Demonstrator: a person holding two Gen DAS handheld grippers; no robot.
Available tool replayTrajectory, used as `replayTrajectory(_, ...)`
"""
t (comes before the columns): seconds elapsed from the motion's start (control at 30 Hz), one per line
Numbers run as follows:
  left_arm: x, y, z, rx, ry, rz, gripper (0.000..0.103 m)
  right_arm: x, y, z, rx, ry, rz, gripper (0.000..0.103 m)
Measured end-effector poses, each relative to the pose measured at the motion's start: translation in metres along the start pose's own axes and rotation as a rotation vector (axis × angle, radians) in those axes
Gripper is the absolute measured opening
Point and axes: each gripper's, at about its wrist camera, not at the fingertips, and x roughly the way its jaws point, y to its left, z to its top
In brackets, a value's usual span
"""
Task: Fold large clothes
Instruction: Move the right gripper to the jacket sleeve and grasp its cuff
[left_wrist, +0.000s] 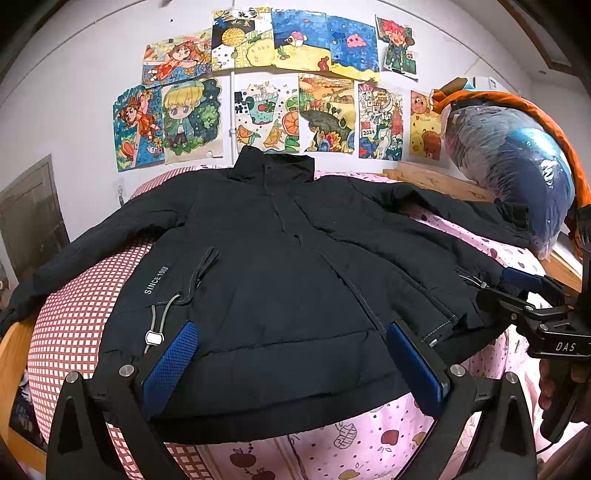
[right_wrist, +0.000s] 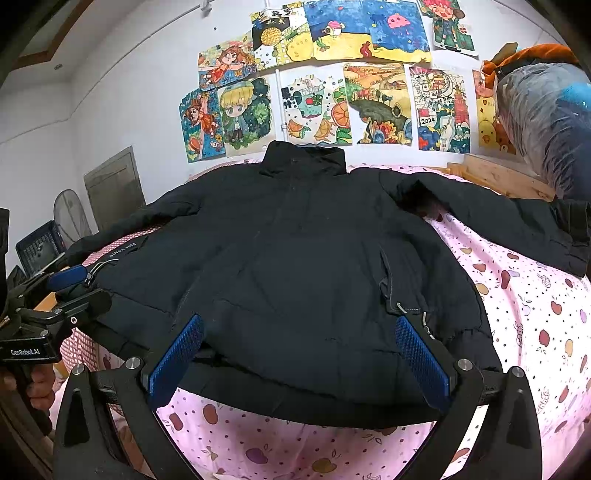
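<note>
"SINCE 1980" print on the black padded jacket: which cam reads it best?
Left wrist. The white "SINCE 1980" lettering on the black padded jacket is large and legible near the hem. In the right wrist view it is tiny, at the jacket's far left edge, barely readable.

Black jacket (left_wrist: 280, 280) on pink-sheeted bed (right_wrist: 524, 317)
</note>
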Motion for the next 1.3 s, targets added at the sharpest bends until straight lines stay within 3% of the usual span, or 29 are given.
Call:
replayTrajectory(0.37, 0.012, 0.003, 0.006, 0.006, 0.072, 0.067, 0.103, 0.005, -0.006, 0.003, 0.021, 0.036, -0.029, 0.102)
replayTrajectory(0.63, 0.027, 0.011, 0.025, 0.010, 0.128, 0.191, 0.103, 0.015, -0.009, 0.024, -0.014, 0.129, -0.053, 0.102)
replayTrajectory(0.83, 0.041, 0.013, 0.050, 0.015, 0.163, 0.228, 0.103, 0.018, -0.006, 0.066, -0.160, 0.207, -0.075, 0.102)
replayTrajectory(1.03, 0.051, 0.015, 0.079, 0.001, 0.094, 0.256, 0.103, 0.032, 0.001, 0.119, -0.240, 0.309, -0.107, 0.102)
replayTrajectory(1.13, 0.054, 0.014, 0.093, -0.003, 0.058, 0.254, 0.103, 0.039, 0.011, 0.134, -0.303, 0.273, -0.160, 0.102)
replayTrajectory(1.3, 0.062, 0.008, 0.113, 0.022, 0.029, 0.252, 0.103, 0.043, 0.019, 0.157, -0.346, 0.164, -0.175, 0.102)
